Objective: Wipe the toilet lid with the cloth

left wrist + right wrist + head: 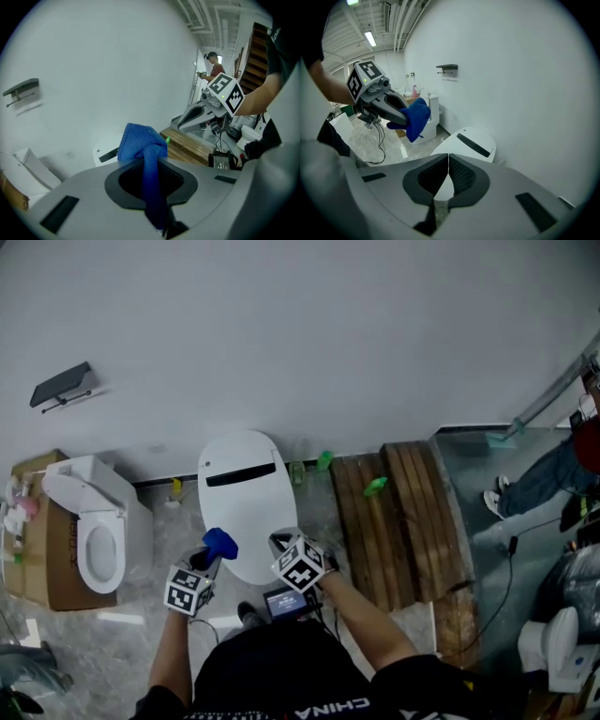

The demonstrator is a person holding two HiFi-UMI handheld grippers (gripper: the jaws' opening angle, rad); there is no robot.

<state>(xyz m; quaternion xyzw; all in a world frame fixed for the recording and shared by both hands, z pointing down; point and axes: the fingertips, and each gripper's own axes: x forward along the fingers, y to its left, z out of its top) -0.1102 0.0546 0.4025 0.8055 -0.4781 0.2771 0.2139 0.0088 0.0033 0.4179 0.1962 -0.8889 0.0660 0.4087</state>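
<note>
Left tongs (212, 557) clamp crumpled blue cloth (222, 542), right tongs (279, 542) closed, empty; approach step, cloth likely needs lowering onto white oval toilet lid (246, 493).

The toilet lid (242, 486) is white and oval, closed down flat, with a dark slot across its rear. The blue cloth (221, 542) is bunched up, pinched in the left gripper's (212, 557) jaws over the lid's near left edge.

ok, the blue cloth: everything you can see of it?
Bright blue cloth, soft knit like microfibre, bunched up. The left gripper pinches one strip between its jaws; the rest bulges past the tips and droops. It hangs by the near-left edge of the white toilet lid, seemingly clear of it.
</note>
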